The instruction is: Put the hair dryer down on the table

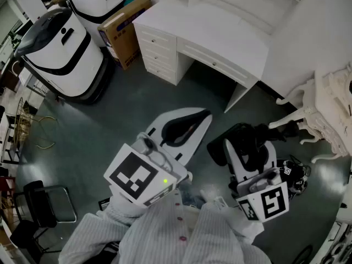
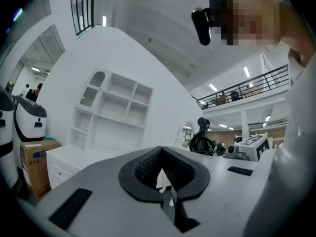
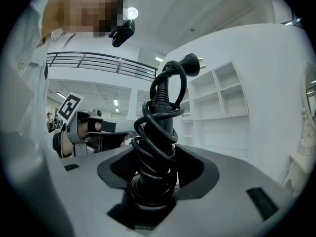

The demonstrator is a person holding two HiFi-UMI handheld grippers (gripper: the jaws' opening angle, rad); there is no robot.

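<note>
A: Head view: location of hair dryer (image 1: 241,132)?
B: Clamped in right gripper (image 1: 246,147), up in the air over grey floor (image 1: 110,125), just right of left gripper (image 1: 206,115). Well apart from white desk (image 1: 220,32) on the far side. Not yet set down.

A: Left gripper view?
B: Left tongs closed tip to tip, nothing between. Dryer visible at far right, beside the right gripper's marker cube (image 2: 253,143). Desk at far left.

A: Right gripper view?
B: Tongs spread wide but pressing on the dryer handle. Black cord (image 3: 148,127) coiled tight round the handle, plug (image 3: 191,62) sticking out on top.

A: Handling?
B: Probably rigid plastic shell, moderate weight, likely top-heavy toward the barrel. Smooth casing, so possibly slippery, though the cord wraps should add grip. Best taken at the wrapped handle, as now. Safer laid on its side than stood upright. Plug prongs and any slack cord could snag on release.
</note>
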